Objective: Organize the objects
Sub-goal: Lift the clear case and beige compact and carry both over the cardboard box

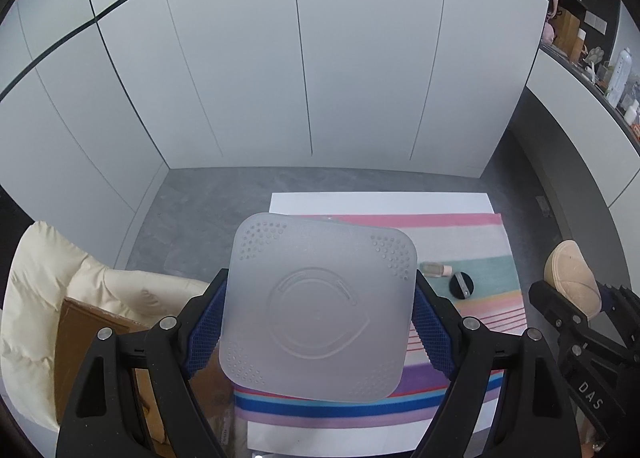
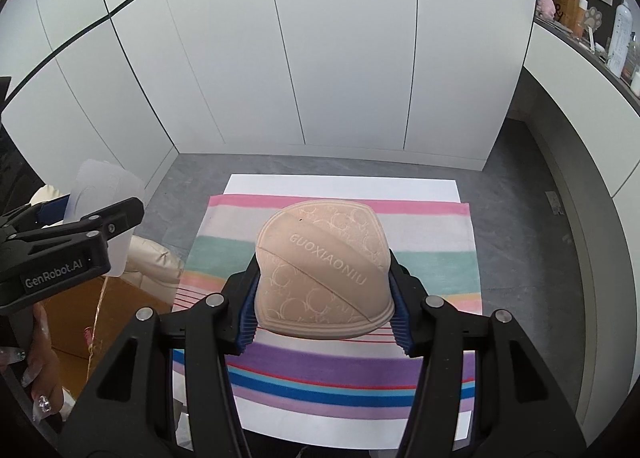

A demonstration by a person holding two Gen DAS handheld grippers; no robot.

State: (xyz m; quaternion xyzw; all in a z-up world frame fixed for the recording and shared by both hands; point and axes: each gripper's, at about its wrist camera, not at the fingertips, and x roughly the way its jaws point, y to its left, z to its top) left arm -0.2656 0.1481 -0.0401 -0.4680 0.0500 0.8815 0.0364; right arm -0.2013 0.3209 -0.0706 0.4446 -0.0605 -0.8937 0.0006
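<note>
My left gripper (image 1: 316,322) is shut on a frosted translucent square container (image 1: 320,310) and holds it above the left front of the striped cloth (image 1: 480,258). My right gripper (image 2: 324,314) is shut on a beige padded item marked GUOXIAONIU (image 2: 324,274), held above the striped cloth (image 2: 432,270). The beige item (image 1: 572,278) and the right gripper also show at the right edge of the left wrist view. The container (image 2: 104,193) shows at the left of the right wrist view. A small clear bottle (image 1: 434,269) and a black round disc (image 1: 463,286) lie on the cloth.
The cloth lies on a white table (image 1: 380,201) over grey floor. A cream cushion (image 1: 60,282) and a brown cardboard box (image 1: 92,330) stand left of the table. White cabinet doors (image 1: 320,57) stand behind. A cluttered shelf (image 1: 612,73) is at the upper right.
</note>
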